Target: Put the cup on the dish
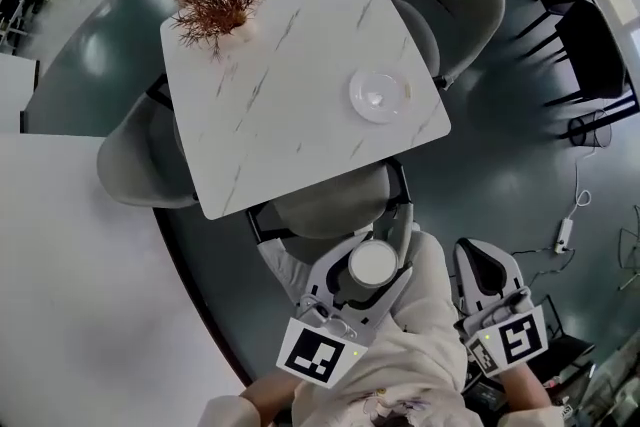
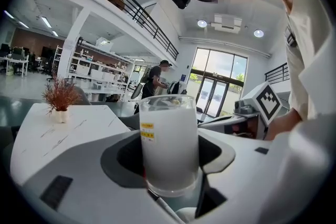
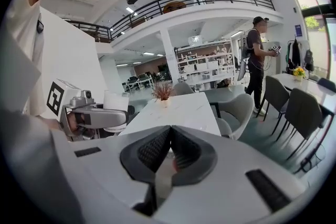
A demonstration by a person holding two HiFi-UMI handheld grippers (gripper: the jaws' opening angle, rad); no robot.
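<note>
A frosted white cup (image 2: 169, 144) with a small yellow label stands upright between the jaws of my left gripper (image 2: 170, 162), which is shut on it. From the head view the cup (image 1: 372, 265) and left gripper (image 1: 373, 250) are held close to the person's body, short of the table's near edge. The clear round dish (image 1: 378, 97) lies near the right edge of the white marble table (image 1: 290, 75), with nothing on it. My right gripper (image 3: 170, 150) is shut and holds nothing. It hangs to the right of the left gripper (image 3: 97, 115) and off the table (image 1: 480, 265).
A reddish dried plant (image 1: 215, 5) in a small pot stands at the table's far left corner. Grey chairs (image 1: 335, 205) ring the table; one is tucked in at the near side. Dark chairs (image 1: 590, 55) stand at the far right. A person (image 3: 257, 55) stands in the background.
</note>
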